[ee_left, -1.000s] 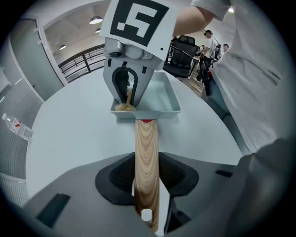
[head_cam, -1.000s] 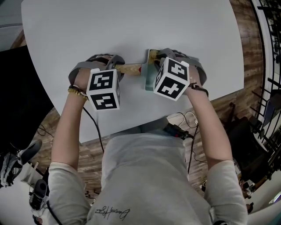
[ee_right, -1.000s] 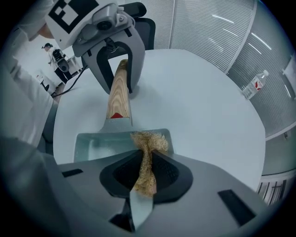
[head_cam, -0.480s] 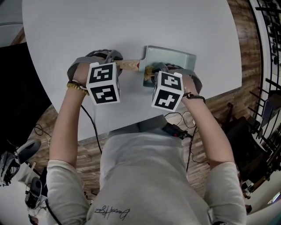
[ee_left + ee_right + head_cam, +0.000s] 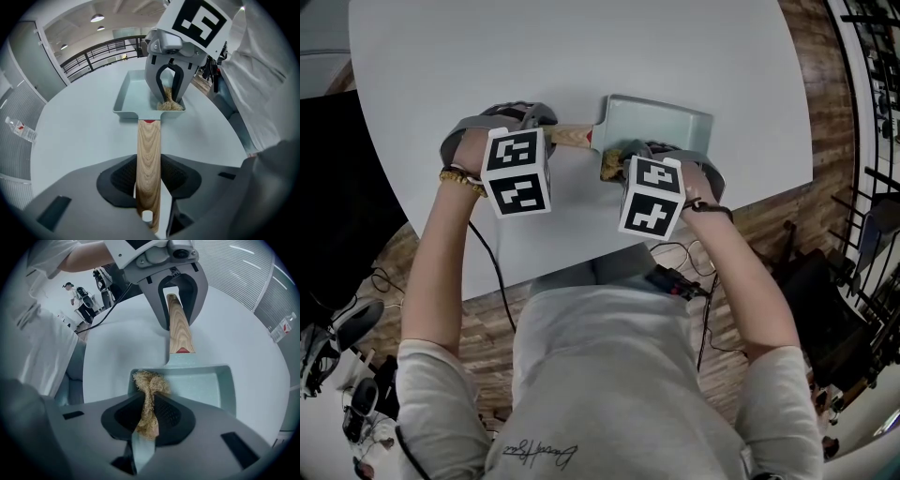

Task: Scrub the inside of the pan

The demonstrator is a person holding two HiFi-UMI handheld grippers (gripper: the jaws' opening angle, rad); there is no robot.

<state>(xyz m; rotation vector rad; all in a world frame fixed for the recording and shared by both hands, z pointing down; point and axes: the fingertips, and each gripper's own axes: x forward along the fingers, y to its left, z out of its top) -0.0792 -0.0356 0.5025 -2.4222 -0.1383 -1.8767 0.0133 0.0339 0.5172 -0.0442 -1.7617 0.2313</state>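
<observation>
A pale green rectangular pan [image 5: 661,124] with a wooden handle [image 5: 569,137] lies on the white table [image 5: 581,56]. My left gripper [image 5: 149,180] is shut on the wooden handle [image 5: 148,154], the pan [image 5: 136,91] stretching away beyond it. My right gripper [image 5: 147,416] is shut on a tan fibrous scrubber [image 5: 149,394], whose tuft rests inside the pan [image 5: 201,385] at its near left corner. In the head view the scrubber [image 5: 610,164] shows at the pan's near corner, under the right gripper [image 5: 623,161].
The table's near edge [image 5: 581,267] runs just below both hands. Cables [image 5: 680,279] hang by the person's waist. A small plastic bottle [image 5: 21,129] lies far off on the table. Wooden floor and black railings lie to the right.
The right gripper has drawn the scrubber back toward the person and to the pan's near left corner, uncovering most of the pan's inside. The left gripper stays on the handle.
</observation>
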